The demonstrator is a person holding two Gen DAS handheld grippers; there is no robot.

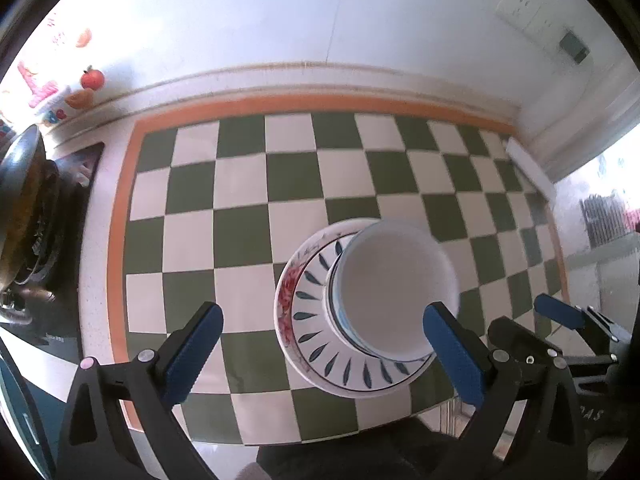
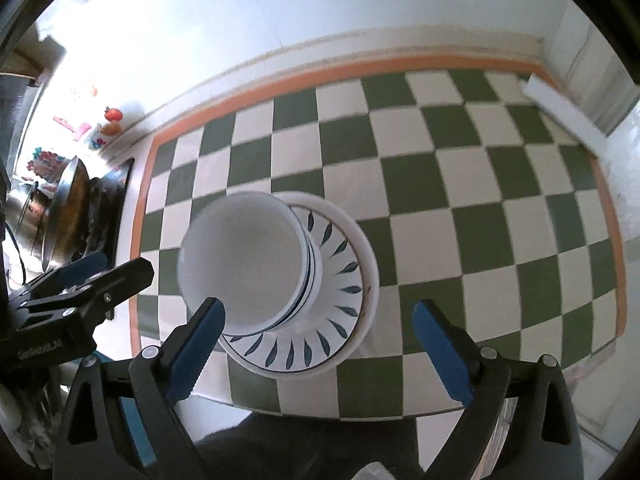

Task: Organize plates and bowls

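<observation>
Sitting stacked on plates [image 1: 316, 340], white bowl [image 1: 394, 292], both hand-held grippers agape

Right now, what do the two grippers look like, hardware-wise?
Both match: the left gripper and right gripper have black angular frames, silver screw heads and blue ridged pads. The left gripper's body carries faint lettering I can't read. No cables or sleeves show.
</observation>
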